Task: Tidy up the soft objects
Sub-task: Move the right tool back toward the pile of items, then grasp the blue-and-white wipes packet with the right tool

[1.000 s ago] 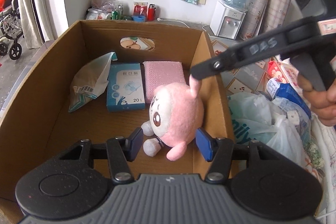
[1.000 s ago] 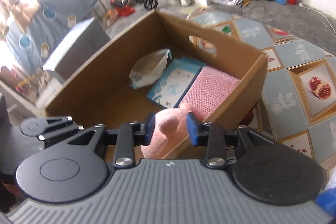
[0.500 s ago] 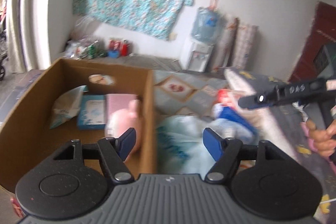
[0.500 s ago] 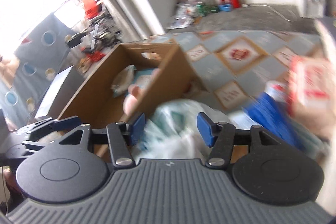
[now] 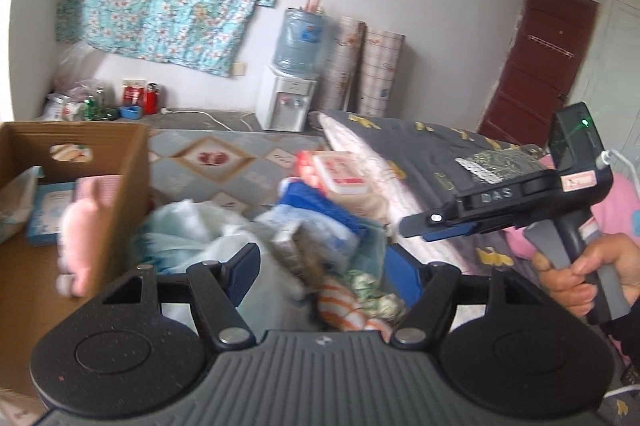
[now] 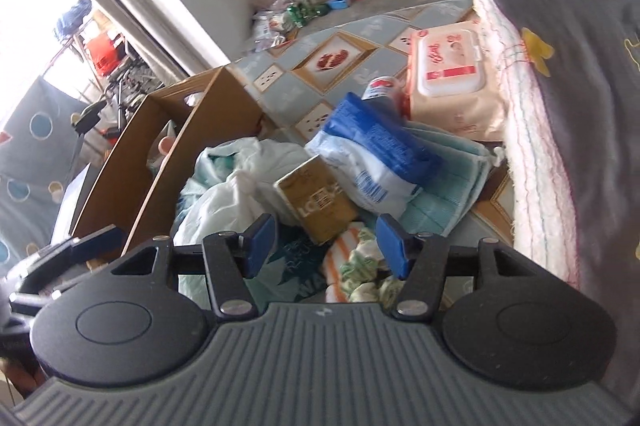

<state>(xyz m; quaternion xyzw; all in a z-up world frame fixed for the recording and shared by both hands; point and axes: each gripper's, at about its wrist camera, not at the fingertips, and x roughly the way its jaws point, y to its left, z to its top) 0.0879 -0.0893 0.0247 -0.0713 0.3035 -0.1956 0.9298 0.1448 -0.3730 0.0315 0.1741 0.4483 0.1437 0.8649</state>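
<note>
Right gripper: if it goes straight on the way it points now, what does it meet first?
Probably the gold box, lying on the pile right ahead of the open right gripper. Depth is unclear; the striped cloth beneath might come first.

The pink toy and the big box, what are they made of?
Pink toy: looks like soft fuzzy plush, with no shine and rounded, squashy limbs; the picture is blurry here. Box: plain brown cardboard, matte, with thin flat walls and a cut-out handle hole.
</note>
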